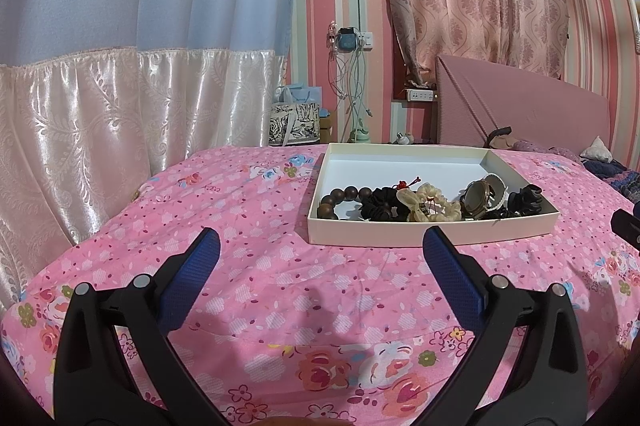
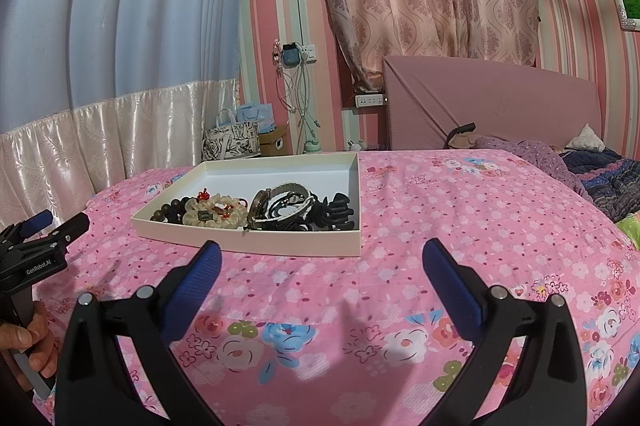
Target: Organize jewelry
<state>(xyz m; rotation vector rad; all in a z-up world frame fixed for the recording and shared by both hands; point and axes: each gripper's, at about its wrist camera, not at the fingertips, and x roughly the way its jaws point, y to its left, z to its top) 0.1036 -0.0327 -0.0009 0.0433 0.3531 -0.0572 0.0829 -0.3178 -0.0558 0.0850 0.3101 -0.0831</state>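
Both the left gripper (image 1: 322, 246) and right gripper (image 2: 322, 258) are held wide apart, empty, before the jewelry-filled tray (image 2: 248, 240)

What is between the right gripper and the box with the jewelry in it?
Only bare pink flowered bedspread lies between the right gripper and the box. The right wrist view shows it.

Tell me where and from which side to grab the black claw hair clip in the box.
Take the black plastic claw hair clip across its humped upper body, coming down from above with the right gripper. It lies in the near right corner of the shallow cream cardboard box, so the walls likely block a side approach; the watch crowds its left.
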